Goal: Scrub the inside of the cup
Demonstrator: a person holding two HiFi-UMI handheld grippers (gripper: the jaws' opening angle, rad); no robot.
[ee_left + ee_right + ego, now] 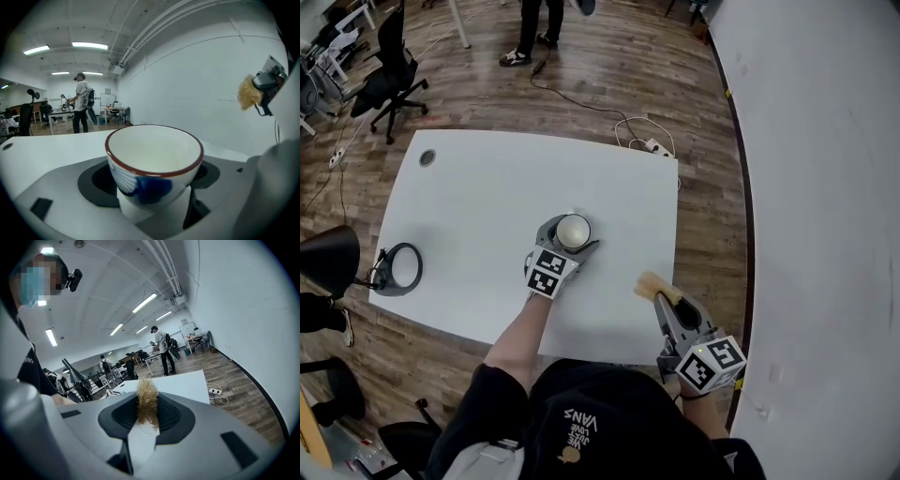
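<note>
Held a white cup [573, 229] in the left gripper [574, 236], jaws closed against its sides, mouth up, over the middle of the white table [478, 197]; could not tell whether resting on the top or just off it. Showed, in the left gripper view, a dark red rim, a blue pattern on the outer wall and a plain white inside of the cup [154, 164]. Pinched a tan, wiry scrubber [653, 287] in the right gripper [667, 302], jaws narrow on the tuft, near the table's right front edge, to the right of the cup and apart from it. Appeared again as a frizzy clump [147, 404] standing up between the jaws in the right gripper view. Lay at the table's left edge: a dark ring-shaped thing [401, 268]. Sat beyond the far side, on the wooden floor [609, 75]: a power strip [656, 146] with its cable, and a black office chair [389, 80].
</note>
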